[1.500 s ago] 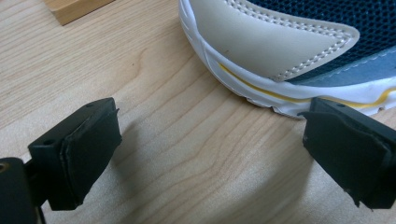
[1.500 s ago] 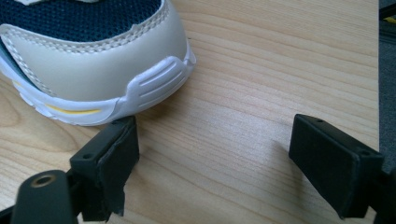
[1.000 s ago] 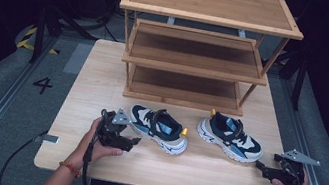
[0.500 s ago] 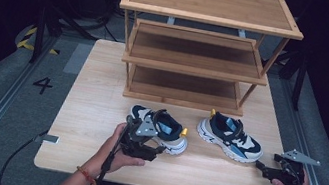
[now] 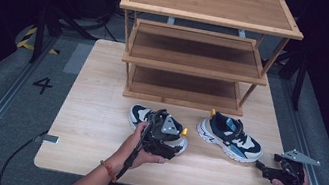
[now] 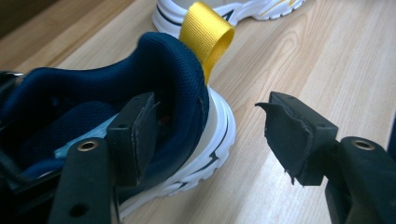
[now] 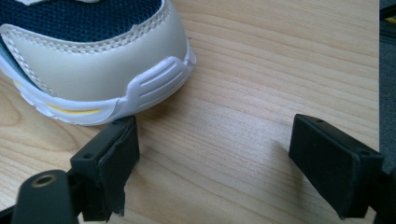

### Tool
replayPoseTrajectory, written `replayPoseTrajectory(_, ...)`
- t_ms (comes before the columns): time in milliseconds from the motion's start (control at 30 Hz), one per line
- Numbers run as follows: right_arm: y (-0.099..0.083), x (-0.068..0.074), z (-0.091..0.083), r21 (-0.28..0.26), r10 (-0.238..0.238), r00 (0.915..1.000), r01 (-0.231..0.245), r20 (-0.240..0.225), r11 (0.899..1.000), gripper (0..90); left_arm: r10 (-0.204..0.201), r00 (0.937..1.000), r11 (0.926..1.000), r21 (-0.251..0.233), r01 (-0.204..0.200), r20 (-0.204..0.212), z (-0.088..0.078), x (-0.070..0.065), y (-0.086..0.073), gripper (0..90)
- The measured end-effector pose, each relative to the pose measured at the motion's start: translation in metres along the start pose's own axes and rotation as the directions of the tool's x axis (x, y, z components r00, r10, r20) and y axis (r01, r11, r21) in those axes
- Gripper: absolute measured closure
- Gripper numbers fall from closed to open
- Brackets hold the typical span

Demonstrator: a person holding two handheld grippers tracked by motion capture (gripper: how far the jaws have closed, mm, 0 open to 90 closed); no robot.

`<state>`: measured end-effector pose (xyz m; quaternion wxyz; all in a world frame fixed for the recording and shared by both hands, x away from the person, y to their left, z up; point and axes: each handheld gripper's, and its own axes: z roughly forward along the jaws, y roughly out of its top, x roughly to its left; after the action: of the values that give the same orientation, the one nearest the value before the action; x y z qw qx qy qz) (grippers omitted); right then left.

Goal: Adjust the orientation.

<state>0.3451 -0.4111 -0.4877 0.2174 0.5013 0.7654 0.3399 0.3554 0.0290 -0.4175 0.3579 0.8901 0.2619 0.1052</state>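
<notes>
**Left tongs straddling heel of left shoe, not yet clenched**

Left shoe (image 5: 159,129) sits on the bench (image 5: 91,126), in front of the rack (image 5: 194,52), heel toward the person. Left tongs (image 5: 161,135) are over its heel end. In the left gripper view one jaw is inside the navy collar (image 6: 173,70), the other outside past the white sole, gap wide: released, nothing grasped yet. Yellow pull loop (image 6: 205,35) stands just behind the collar. Jaw placement looks like a setup to pinch the heel wall, likely the stiffest hold for lifting a shoe.

Right shoe (image 5: 230,136) lies just beside the first, apart from it, toe toward the right bench edge. Right tongs (image 5: 266,169) rest low near that toe; in the right gripper view the jaws are spread wide on bare wood, toe cap (image 7: 107,70) just ahead of one jaw, apparently not touching. Released, seemingly waiting.

Rack shelves are bare; probably the shoes go there.
</notes>
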Motion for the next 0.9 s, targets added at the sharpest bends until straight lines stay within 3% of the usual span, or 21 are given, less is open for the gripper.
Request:
replayPoseTrajectory(233,0.0,0.0,0.0,0.0,0.0,1.0,0.0,0.0,1.0,16.7,0.02,0.9998,0.9989,0.043,-0.02,0.009,0.013,0.007,0.004,55.1)
replayPoseTrajectory(300,0.0,0.0,0.0,0.0,-0.002,1.0,0.002,-0.002,1.0,16.7,0.028,0.9986,0.9978,0.059,-0.031,0.044,0.011,0.013,0.004,62.2)
replayPoseTrajectory(433,0.0,0.0,0.0,0.0,-0.002,1.0,0.002,-0.001,1.0,16.7,0.082,0.9889,0.9914,0.092,-0.094,0.124,0.004,0.016,0.002,64.9)
replayPoseTrajectory(567,0.0,0.0,0.0,0.0,-0.002,1.0,0.002,-0.002,1.0,16.7,0.119,0.9768,0.9839,0.111,-0.14,0.178,-0.004,0.016,-0.002,67.2)
replayPoseTrajectory(600,0.0,0.0,0.0,0.0,-0.002,1.0,0.002,-0.002,1.0,16.7,0.119,0.9768,0.9839,0.111,-0.14,0.178,-0.004,0.016,-0.002,68.0)
replayPoseTrajectory(667,0.0,0.0,0.0,0.0,-0.002,1.0,0.002,-0.002,1.0,16.7,0.159,0.9666,0.9711,0.145,-0.19,0.201,-0.014,0.016,-0.005,67.8)
replayPoseTrajectory(733,0.0,0.0,0.0,0.0,-0.002,1.0,0.002,-0.002,1.0,16.7,0.173,0.9616,0.9651,0.159,-0.208,0.214,-0.019,0.017,-0.009,67.4)
replayPoseTrajectory(800,0.0,0.0,0.0,0.0,-0.002,1.0,0.002,-0.002,1.0,16.7,0.17,0.9601,0.9637,0.166,-0.209,0.222,-0.022,0.017,-0.012,67.3)
replayPoseTrajectory(833,0.0,0.0,0.0,0.0,-0.002,1.0,0.002,-0.002,1.0,16.7,0.191,0.9526,0.9558,0.176,-0.235,0.237,-0.027,0.018,-0.015,68.0)
replayPoseTrajectory(900,0.0,0.0,0.0,0.0,-0.002,1.0,0.002,-0.002,1.0,16.7,0.208,0.9464,0.945,0.199,-0.26,0.247,-0.033,0.019,-0.017,67.8)
